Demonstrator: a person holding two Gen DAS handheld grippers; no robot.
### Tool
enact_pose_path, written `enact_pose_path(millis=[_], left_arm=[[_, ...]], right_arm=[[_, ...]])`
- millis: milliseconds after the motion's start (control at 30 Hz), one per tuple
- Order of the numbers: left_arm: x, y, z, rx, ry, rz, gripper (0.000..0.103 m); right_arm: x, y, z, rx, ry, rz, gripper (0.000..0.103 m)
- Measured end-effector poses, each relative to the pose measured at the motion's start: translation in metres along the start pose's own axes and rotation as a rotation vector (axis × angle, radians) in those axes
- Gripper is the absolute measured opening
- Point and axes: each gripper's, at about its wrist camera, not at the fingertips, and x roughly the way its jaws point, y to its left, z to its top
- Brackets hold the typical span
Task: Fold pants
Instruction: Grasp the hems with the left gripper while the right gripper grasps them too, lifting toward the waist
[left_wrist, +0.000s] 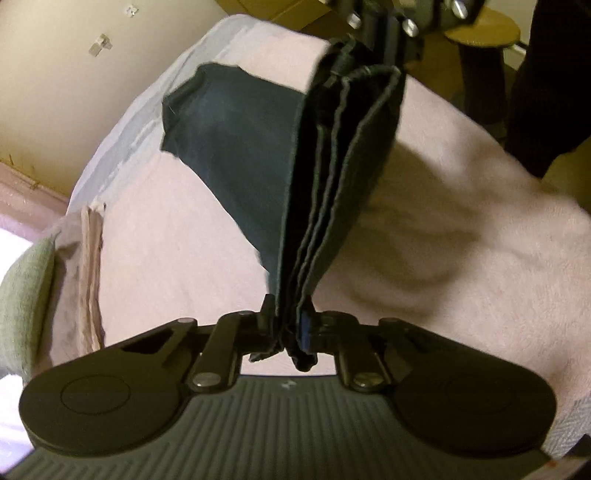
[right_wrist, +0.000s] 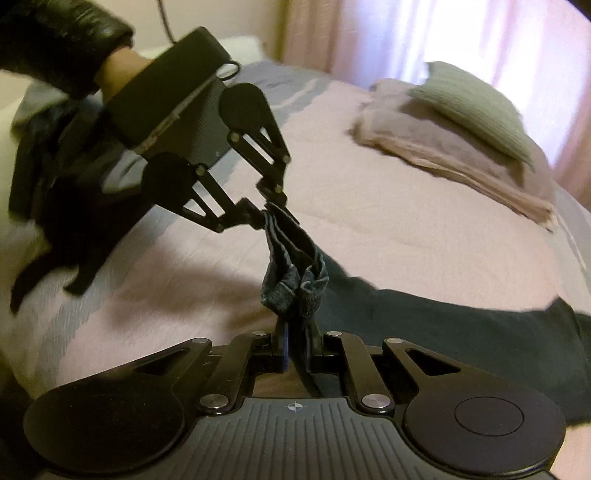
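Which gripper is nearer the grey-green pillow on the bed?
Left. The left gripper, shut on the pants, has the grey-green pillow close at its side. The right gripper, also clamping the pants, sees the pillow across the bed.

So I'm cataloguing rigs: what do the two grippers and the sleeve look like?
Both grippers, left and right, are matte black with round pivot discs, silver screws and a ribbed grey base bearing a small crosshair mark. The sleeve is black and shiny.

Dark teal-navy pants (left_wrist: 236, 147) (faded denim-blue at the bunched hems), pale pink bedspread (left_wrist: 461, 206) with grey-blue stripes, sage-green ribbed cushion (right_wrist: 476, 107), mauve folded blanket (right_wrist: 443, 158), matte black grippers, pink curtains (right_wrist: 388, 33).
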Motion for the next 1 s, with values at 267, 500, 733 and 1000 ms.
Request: enact_pose_path(millis=[267, 500, 733, 1000], left_arm=[[0.023, 0.133, 0.106, 0.000, -0.090, -0.021, 0.010], [0.144, 0.241, 0.239, 0.019, -0.097, -0.113, 0.009], [0.322, 0.287, 0.317, 0.012, 0.008, -0.296, 0.009], [0.424, 0.287, 0.342, 0.020, 0.119, -0.424, 0.009]], right_arm=[[-0.067, -0.126, 0.005, 0.325, -0.148, -0.119, 0.004], [-0.088, -0.300, -0.041, 0.637, -0.222, -0.205, 0.004], [-0.041, -0.444, -0.131, 0.977, -0.169, -0.157, 0.004], [-0.005, -0.503, -0.202, 1.204, -0.110, -0.092, 0.004]])
